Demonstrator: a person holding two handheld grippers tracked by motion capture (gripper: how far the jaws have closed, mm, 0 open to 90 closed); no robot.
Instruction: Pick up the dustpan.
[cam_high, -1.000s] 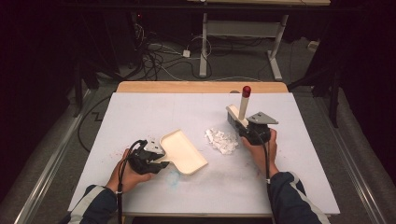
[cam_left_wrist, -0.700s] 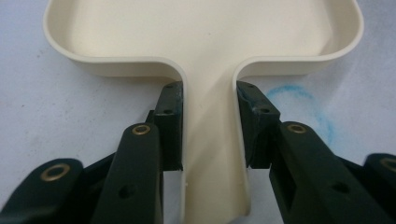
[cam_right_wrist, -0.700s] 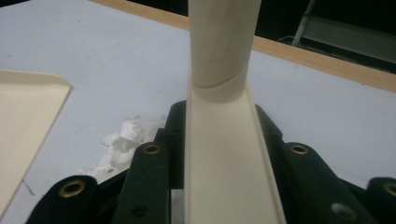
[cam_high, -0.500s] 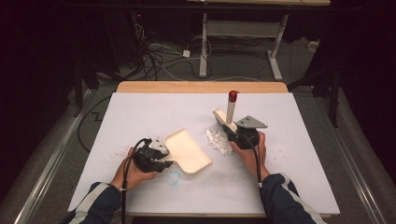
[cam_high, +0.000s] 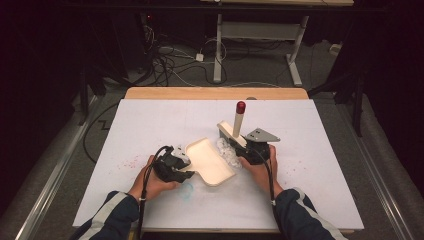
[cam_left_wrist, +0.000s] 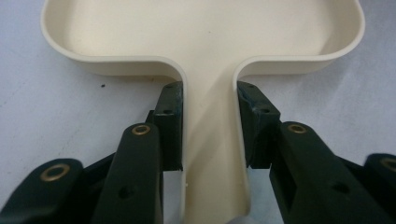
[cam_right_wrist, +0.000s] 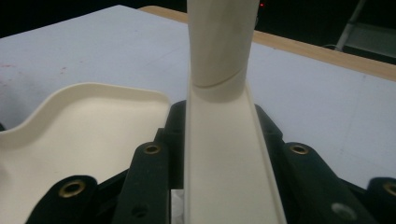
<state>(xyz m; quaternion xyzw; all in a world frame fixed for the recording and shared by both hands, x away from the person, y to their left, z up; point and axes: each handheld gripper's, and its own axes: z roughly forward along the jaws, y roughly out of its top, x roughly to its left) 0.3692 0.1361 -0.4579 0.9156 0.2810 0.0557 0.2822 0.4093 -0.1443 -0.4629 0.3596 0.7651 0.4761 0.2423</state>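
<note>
**Brush and dustpan close in on the white scraps**

Both hands have drawn toward the middle of the table since a second ago: the right gripper (cam_high: 248, 150) has carried the brush (cam_high: 237, 126) leftward to the white scraps (cam_high: 227, 154), and the left gripper (cam_high: 176, 167) has slid the dustpan (cam_high: 210, 161) right to meet them.

That dustpan lies flat on the white table (cam_high: 320, 150), its handle clamped between the left jaws (the left gripper view shows the pads pressed on both sides of the handle (cam_left_wrist: 210, 140)). Its long axis runs from the handle out to the wide tray, whose open edge faces the scraps. Its tray (cam_left_wrist: 205, 28) looks bare.

Held tight in the right jaws, the brush stands upright with a slight tilt, red-tipped handle end (cam_high: 241, 106) at the top. The scraps sit just between pan and brush.
</note>
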